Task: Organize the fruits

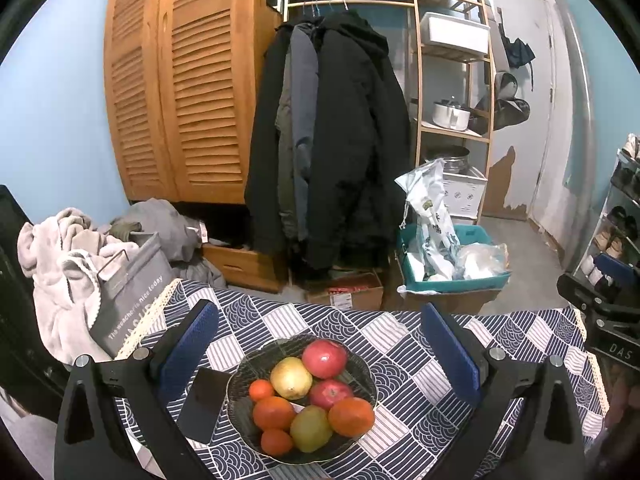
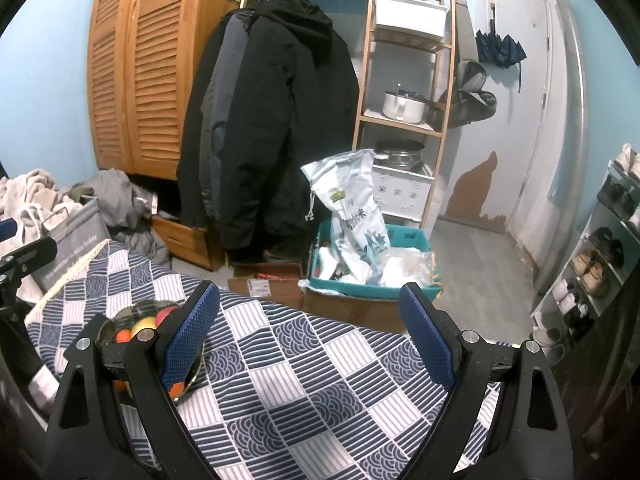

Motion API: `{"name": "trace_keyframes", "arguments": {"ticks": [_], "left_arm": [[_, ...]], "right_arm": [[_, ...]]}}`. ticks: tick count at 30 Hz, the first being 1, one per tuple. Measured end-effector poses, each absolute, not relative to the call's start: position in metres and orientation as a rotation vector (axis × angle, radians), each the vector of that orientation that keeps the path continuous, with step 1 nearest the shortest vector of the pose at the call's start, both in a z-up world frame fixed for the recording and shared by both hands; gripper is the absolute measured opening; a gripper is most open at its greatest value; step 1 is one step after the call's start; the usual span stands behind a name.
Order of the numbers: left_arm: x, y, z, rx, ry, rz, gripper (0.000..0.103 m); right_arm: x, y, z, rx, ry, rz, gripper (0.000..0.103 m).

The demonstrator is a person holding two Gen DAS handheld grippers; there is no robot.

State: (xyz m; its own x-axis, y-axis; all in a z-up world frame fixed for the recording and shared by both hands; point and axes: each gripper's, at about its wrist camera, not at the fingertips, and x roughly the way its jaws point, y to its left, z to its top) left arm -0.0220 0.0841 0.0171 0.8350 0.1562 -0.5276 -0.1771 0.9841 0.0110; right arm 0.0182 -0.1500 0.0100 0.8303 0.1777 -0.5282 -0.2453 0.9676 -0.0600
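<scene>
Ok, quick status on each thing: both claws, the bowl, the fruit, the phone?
Left claw: open, empty, framing the bowl.
Right claw: open, empty, over bare tablecloth.
Bowl: upright on the table, full.
Fruit: piled in the bowl.
Phone: flat, screen dark, beside the bowl.

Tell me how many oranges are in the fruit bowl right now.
4 oranges in the bowl: a small one at the left, a bigger one beneath it, a small one in front, a big one at the right. More may hide underneath.
</scene>
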Motion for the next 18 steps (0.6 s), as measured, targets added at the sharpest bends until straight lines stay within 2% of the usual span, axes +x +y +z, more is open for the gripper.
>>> {"name": "trace_keyframes", "arguments": {"ticks": [18], "left_arm": [[-0.0223, 0.0817, 0.0188, -0.042, 0.551, 0.171, 0.102]], "right_arm": [[0.0195, -0.1511, 0.0104, -0.13, 0.545, 0.225, 0.09]]}}
